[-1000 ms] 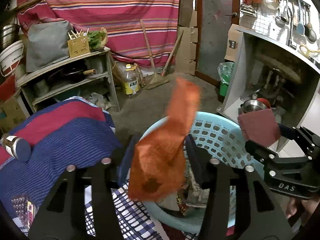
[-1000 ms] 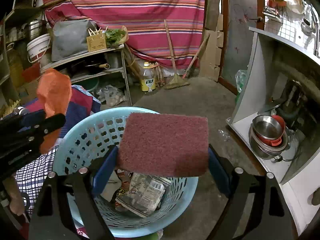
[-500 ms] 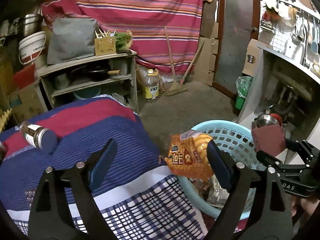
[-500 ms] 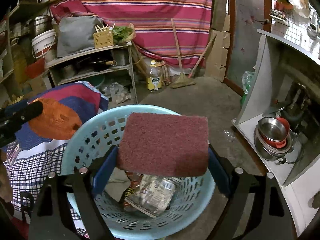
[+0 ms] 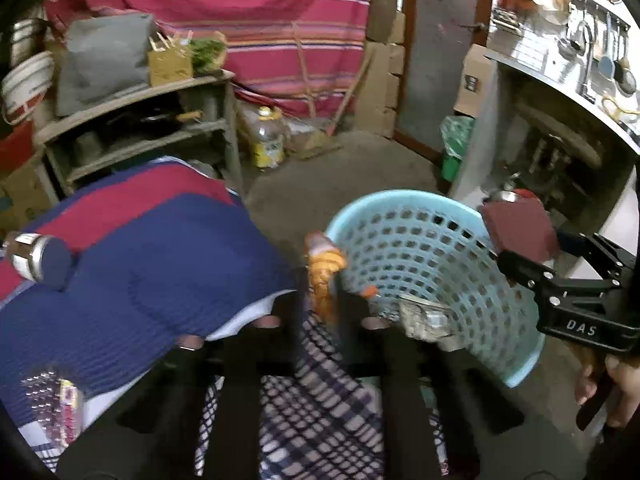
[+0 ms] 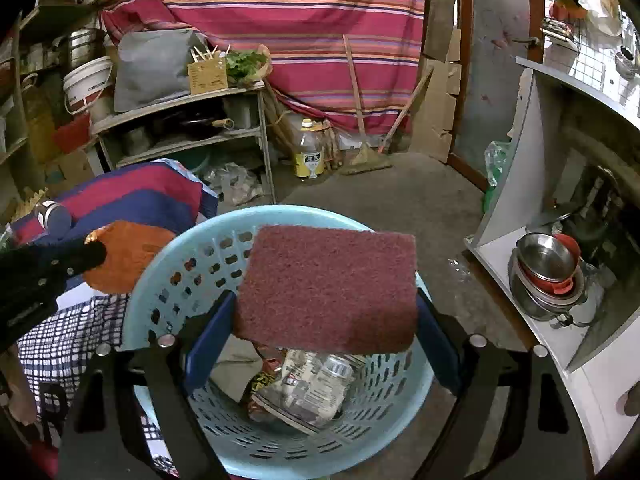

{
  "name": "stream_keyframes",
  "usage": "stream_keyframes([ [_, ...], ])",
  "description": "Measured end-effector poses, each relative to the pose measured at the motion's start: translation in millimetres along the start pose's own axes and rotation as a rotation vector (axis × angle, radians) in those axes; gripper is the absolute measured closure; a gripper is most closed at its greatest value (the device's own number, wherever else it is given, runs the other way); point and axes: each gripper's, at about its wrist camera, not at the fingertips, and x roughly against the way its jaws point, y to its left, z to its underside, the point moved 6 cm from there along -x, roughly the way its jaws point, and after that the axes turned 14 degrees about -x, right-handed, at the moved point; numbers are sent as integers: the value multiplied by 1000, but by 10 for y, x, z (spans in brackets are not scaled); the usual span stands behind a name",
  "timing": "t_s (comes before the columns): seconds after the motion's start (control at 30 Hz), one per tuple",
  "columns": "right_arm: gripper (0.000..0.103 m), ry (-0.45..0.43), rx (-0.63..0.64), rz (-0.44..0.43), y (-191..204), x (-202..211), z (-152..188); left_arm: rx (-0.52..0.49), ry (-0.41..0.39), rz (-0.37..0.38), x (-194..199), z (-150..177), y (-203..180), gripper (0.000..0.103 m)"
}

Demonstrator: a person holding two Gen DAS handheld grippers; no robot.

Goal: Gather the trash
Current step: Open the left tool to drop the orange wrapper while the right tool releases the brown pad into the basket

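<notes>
While the right gripper [image 6: 326, 320] clamped a maroon scouring pad [image 6: 330, 288] flat between its blue-lined fingers [image 6: 210, 340], the pad hung directly over the mouth of the pale blue perforated basket [image 6: 160, 288], clear of its rim and well above the crumpled wrappers and clear plastic bottle [image 6: 316, 384] lying at the bottom. Seen from the left wrist, the same pad [image 5: 518, 228] jutted forward past the right gripper's fingertips [image 5: 516, 262], beyond the basket's [image 5: 420, 240] far edge. The left gripper [image 5: 320, 308] was pinched tight on an orange snack wrapper [image 5: 322, 272], which stood up between its nearly touching fingers [image 5: 268, 320], just beside the basket's near wall and above the checked cloth [image 5: 316, 392]. From the right wrist, that wrapper [image 6: 128, 256] spread out ahead of the left gripper's tip [image 6: 86, 254], outside the basket to its left. A capped jar [image 5: 38, 256] lay well off to the left fingers' side on the blue-and-red blanket [image 5: 160, 264].
</notes>
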Motion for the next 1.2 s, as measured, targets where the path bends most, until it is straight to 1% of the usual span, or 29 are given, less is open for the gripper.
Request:
stream_keyframes([
  [0.07,18,-1,-7,2,-42,6,-10,0,-19,19,36,-27,-34,97],
  [0.27,18,-14,-36,-7,-139,43,-69,-41,-62,21,259,-281,-142,99],
  [0.4,18,-27,-39,-10,-164,91,-105,-47,-88,42,422,-421,-236,99],
  [0.43,18,-28,-43,-11,-181,102,-116,-62,-113,30,491,-478,-271,99],
  [0.5,18,-31,-47,-11,-211,111,-129,-81,-131,5,553,-547,-296,99],
  [0.57,18,-31,-47,-7,-236,108,-135,-78,-119,-16,516,-578,-270,99],
  [0.63,18,-32,-47,-5,-257,119,-133,-52,-94,-25,449,-581,-185,99],
  [0.73,18,-35,-41,2,-288,128,-134,-2,-110,12,500,-617,-116,99],
  [0.9,18,-36,-56,7,-353,135,-140,-18,-187,56,804,-820,-256,99],
  [0.97,18,-39,-54,6,-355,154,-144,-22,-204,81,886,-885,-327,99],
  [1.07,18,-43,-47,8,-347,181,-145,-21,-189,103,849,-886,-414,99],
  [1.2,18,-44,-35,16,-370,208,-136,-19,-99,114,517,-656,-500,98],
])
